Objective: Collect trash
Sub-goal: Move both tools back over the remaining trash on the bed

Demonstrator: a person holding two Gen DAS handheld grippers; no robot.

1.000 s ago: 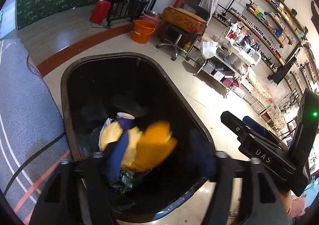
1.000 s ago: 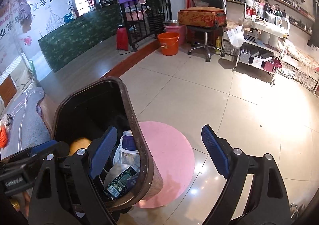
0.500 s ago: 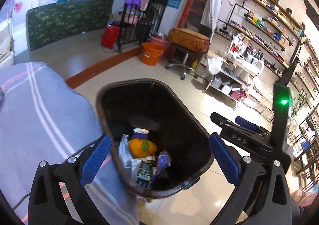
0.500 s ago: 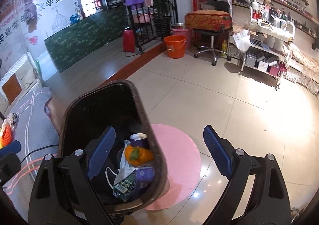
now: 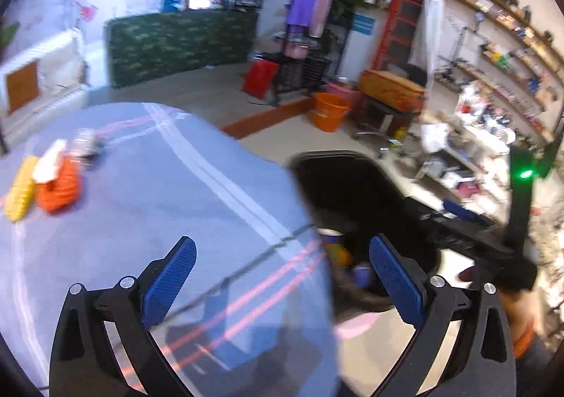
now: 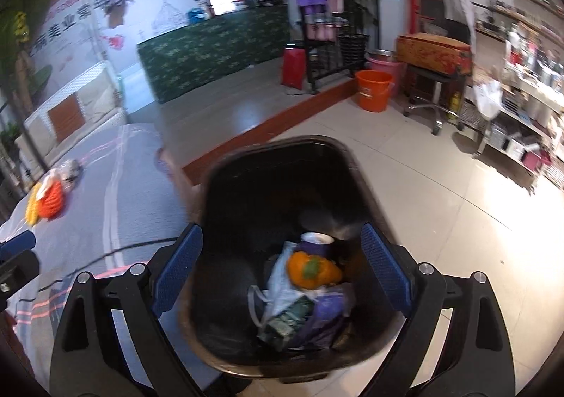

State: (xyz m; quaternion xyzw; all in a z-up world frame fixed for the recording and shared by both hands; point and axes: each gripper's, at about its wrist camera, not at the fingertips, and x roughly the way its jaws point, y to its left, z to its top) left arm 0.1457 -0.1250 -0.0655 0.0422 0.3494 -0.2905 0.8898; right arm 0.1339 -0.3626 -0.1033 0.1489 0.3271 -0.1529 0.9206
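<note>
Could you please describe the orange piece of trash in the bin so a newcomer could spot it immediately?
Find the black trash bin on the tiled floor beside the grey table. Among the trash at its bottom lies the orange wrapper, beside a purple paper cup; it alone is bright orange with a green patch.

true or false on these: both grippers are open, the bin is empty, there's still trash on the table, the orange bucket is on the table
1. Both grippers are open. True: the left gripper and right gripper stand wide with nothing between the pads.
2. The bin is empty. False: it holds an orange wrapper, a cup and other trash.
3. Trash remains on the table. True: an orange and yellow pile lies at its far end.
4. The orange bucket is on the table. False: it stands on the floor.
</note>
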